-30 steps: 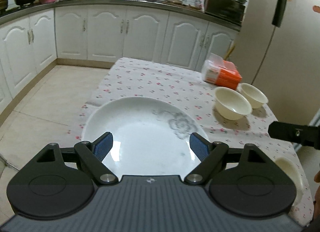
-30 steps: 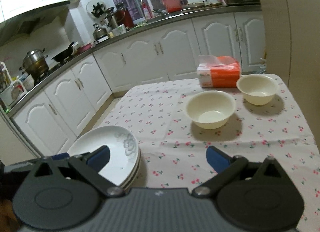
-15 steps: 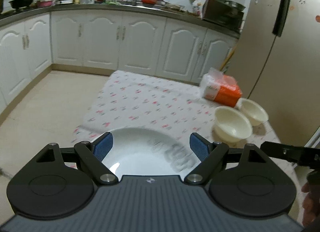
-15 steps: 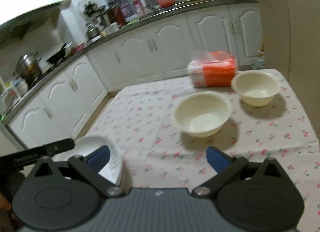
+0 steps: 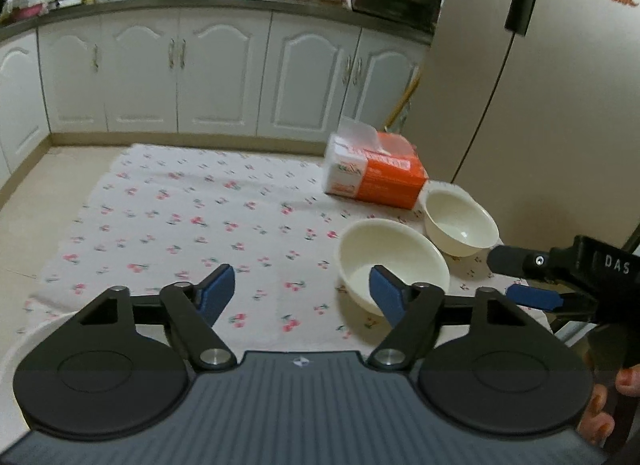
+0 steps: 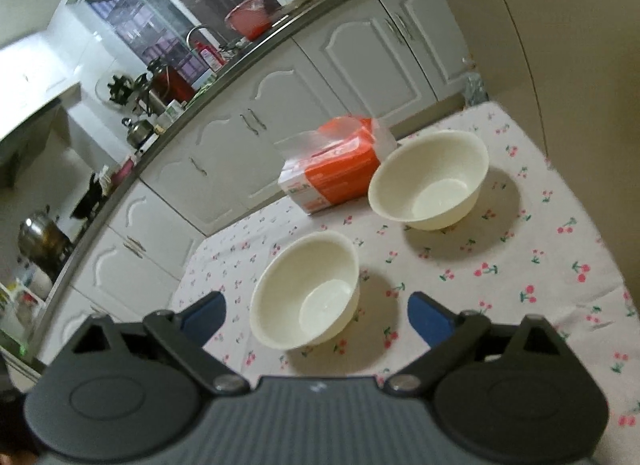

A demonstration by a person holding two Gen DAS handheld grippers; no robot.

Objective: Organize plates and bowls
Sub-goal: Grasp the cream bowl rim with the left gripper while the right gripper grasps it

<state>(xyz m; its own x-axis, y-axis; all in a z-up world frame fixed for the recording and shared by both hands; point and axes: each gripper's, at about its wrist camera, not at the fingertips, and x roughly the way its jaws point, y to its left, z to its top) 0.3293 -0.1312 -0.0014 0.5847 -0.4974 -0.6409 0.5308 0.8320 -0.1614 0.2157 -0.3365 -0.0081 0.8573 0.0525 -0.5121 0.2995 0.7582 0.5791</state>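
Two cream bowls stand on the cherry-print tablecloth (image 5: 192,225): a near bowl (image 5: 390,257) (image 6: 308,289) and a far bowl (image 5: 460,221) (image 6: 430,179) beside the fridge. My left gripper (image 5: 302,289) hovers over bare cloth left of the near bowl, jaws closing with nothing between them. My right gripper (image 6: 316,313) (image 5: 516,279) is tilted and faces the near bowl, which lies just ahead between its blue pads (image 6: 424,317) without touching them; its jaws are closing too. Only a white plate rim (image 5: 36,331) shows at the lower left.
An orange and white tissue pack (image 5: 376,173) (image 6: 332,169) lies behind the bowls. The beige fridge (image 5: 540,105) stands close against the table's right side. White cabinets (image 5: 224,73) line the far wall. A person's fingers (image 5: 628,381) hold the right gripper.
The left view has swung right, off the plate stack and toward the bowls. The right gripper has rolled and come closer to the near bowl. Both pairs of jaws have narrowed a little.
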